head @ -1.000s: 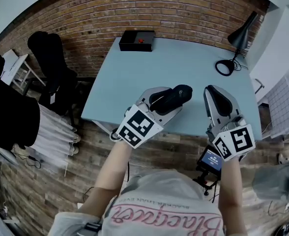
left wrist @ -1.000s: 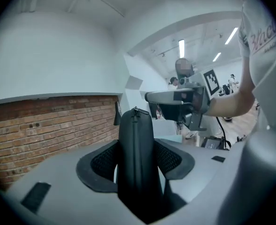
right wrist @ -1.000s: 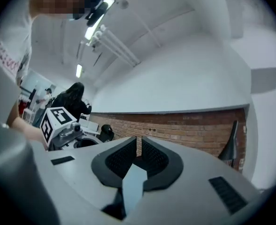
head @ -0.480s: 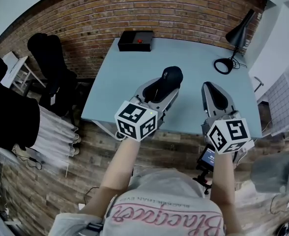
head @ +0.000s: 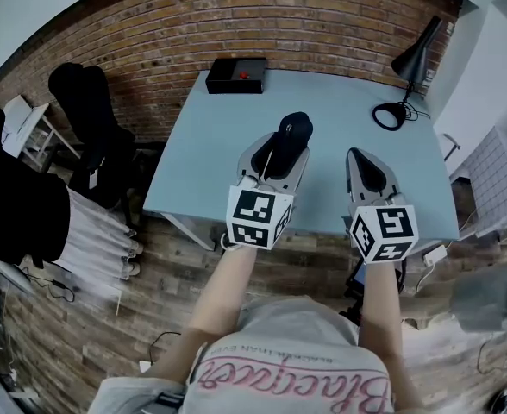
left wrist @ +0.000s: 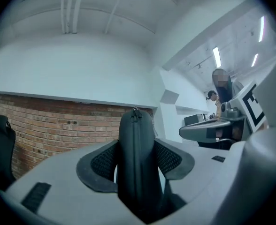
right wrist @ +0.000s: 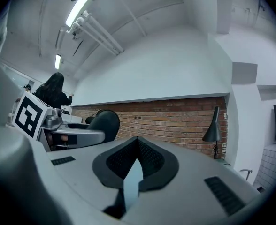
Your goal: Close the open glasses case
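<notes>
**Glasses case held in left gripper above the desk**

The left gripper (head: 285,153) is clamped on the black glasses case (left wrist: 137,144). The case stands on end between the two pads. Its halves are together along the zip seam, and the zip pull is at the top end. The case is off the desk (head: 228,119), above its near half and roughly midway along the near edge. The right gripper (head: 367,169) hovers just beside it with its jaws closed and nothing between them. A black box (head: 238,73) sits at the far left corner and a black lamp (head: 404,76) near the far right corner.
</notes>
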`<state>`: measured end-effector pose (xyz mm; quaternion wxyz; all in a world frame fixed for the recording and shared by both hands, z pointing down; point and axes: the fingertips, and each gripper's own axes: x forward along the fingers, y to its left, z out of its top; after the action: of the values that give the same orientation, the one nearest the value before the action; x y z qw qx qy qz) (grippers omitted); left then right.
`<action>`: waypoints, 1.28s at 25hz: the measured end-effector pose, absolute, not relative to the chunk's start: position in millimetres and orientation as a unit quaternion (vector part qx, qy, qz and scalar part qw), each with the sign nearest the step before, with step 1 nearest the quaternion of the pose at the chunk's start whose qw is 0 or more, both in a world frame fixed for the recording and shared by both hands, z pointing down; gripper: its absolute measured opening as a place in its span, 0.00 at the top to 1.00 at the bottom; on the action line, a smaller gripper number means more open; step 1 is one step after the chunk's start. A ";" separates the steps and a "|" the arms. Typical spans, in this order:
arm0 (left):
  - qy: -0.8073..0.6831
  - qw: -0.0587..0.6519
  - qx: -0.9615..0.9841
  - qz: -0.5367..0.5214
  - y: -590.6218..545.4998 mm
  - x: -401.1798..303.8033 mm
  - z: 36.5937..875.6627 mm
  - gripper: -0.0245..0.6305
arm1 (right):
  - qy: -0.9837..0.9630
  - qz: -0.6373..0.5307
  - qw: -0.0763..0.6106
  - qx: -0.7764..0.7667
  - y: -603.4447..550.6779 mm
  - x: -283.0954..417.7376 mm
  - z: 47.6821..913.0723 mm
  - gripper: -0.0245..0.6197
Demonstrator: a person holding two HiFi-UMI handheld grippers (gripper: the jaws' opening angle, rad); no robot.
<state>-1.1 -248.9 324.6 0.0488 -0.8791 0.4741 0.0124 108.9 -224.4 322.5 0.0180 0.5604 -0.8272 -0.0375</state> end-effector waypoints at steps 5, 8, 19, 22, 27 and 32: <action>0.474 0.083 -0.875 0.047 -236.6 -0.2 314.5 0.60 | -0.823 -0.059 0.009 0.565 -218.7 111.0 326.7 0.94; 0.470 0.092 -0.876 0.058 -231.5 2.4 312.6 0.60 | -0.821 -0.071 -0.004 0.566 -214.5 113.0 326.0 0.94; 0.461 0.110 -0.878 0.065 -220.0 12.9 304.2 0.60 | -0.816 -0.077 -0.015 0.573 -207.8 116.4 316.9 0.94; 0.458 0.111 -0.880 0.062 -218.4 15.6 303.9 0.60 | -0.816 -0.073 -0.013 0.574 -207.0 116.2 317.0 0.94; 0.458 0.111 -0.880 0.063 -216.2 16.8 302.3 0.60 | -0.818 -0.069 -0.014 0.571 -205.9 115.0 316.5 0.94; 0.456 0.115 -0.881 0.059 -215.9 16.9 299.9 0.60 | -0.820 -0.067 -0.017 0.568 -205.8 115.1 314.2 0.94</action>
<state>16.9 -215.9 299.9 0.1153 -0.8807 0.4557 0.0594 115.1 -205.8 314.2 -0.0169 0.5682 -0.8200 -0.0673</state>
